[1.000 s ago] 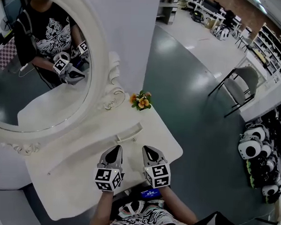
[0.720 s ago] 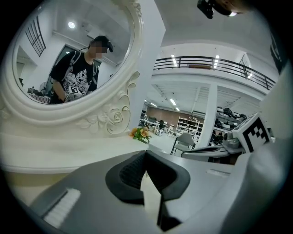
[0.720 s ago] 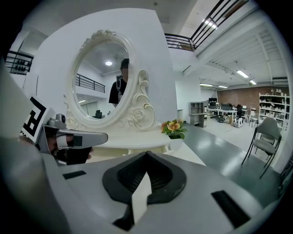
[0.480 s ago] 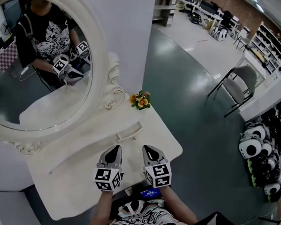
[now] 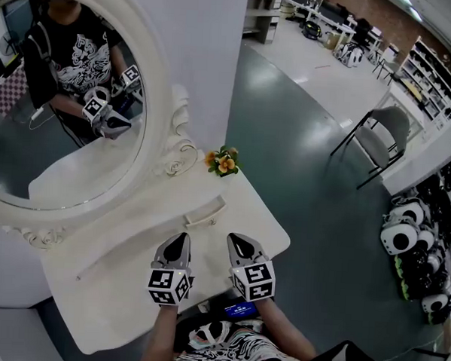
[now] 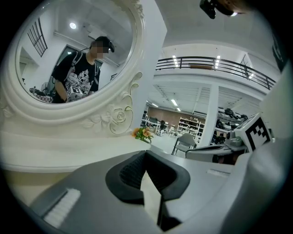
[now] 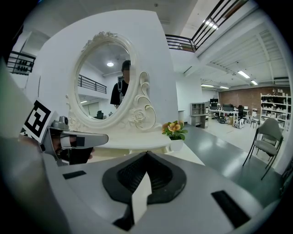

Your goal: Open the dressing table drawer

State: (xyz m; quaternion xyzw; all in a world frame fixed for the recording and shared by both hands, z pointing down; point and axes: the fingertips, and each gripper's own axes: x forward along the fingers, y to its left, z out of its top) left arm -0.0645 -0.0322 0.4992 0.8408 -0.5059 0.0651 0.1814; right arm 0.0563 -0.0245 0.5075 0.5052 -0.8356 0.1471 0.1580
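With the grey left gripper (image 5: 178,241) and right gripper (image 5: 236,243) both clenched empty above the white dressing table (image 5: 114,298), just short of its small white curved-handled drawer (image 5: 206,212), one should spread, straddle that handle squarely, then pull straight.

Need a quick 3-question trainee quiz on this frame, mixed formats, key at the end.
1. True or false: the left gripper is shut on the drawer handle.
2. What stands on the dressing table beside the mirror? A) a cup B) a flower pot C) a lamp
3. Fill in: the jaws of the right gripper are ____.
Key: 1 false, the left gripper is shut on nothing, short of the drawer handle; 2 B; 3 shut.
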